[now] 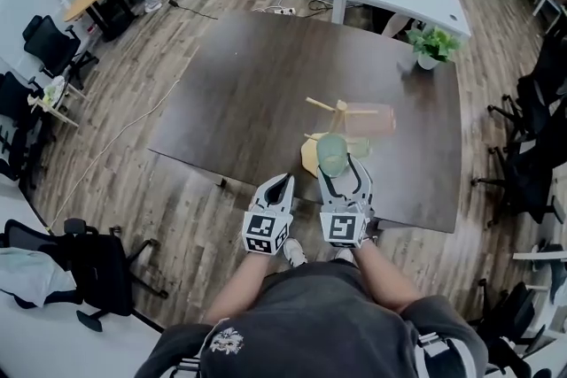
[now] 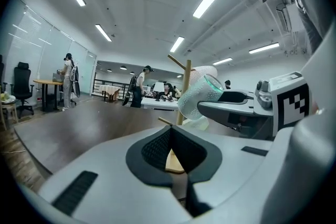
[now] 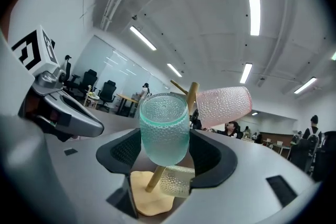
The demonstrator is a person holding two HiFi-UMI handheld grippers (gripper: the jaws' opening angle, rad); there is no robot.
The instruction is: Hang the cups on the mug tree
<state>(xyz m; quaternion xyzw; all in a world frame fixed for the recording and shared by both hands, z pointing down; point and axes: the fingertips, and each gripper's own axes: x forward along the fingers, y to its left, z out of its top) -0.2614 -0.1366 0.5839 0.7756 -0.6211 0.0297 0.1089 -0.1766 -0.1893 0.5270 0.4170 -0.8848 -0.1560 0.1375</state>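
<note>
Observer: Table point(image 1: 230, 93) first. It is dark and broad. The mug tree point(image 1: 339, 112) stands toward the near edge on a pale wooden base point(image 1: 310, 157), probably so both grippers can reach it without stretching.

Checker: State of the grippers?

Observer: Left gripper point(image 1: 283, 184) has its jaws together with nothing between them. It sits level with the other gripper on the left, short of the tree and touching nothing. I take it to be parked clear of the work. Right gripper point(image 1: 344, 173) is clamped across the sides of the green cup point(image 1: 332, 153).

Checker: Why across the sides?

Observer: My guess is that it leaves both ends free, so the open end can slide over a peg. The cup is in the air just in front of the tree, over the base, and not on any peg.

Checker: What is on the tree?

Observer: Two cups. The pink cup point(image 1: 370, 119) lies sideways on an upper arm to the right and looks slipped over it. A smaller pale cup point(image 3: 176, 180) hangs low, just above the base.

Checker: Any free pegs?

Observer: One bare upper peg point(image 1: 319, 104) points left. It looks like the likely target. The green cup would have to rise and tilt to meet it while clearing the pink cup beside the stem.
</note>
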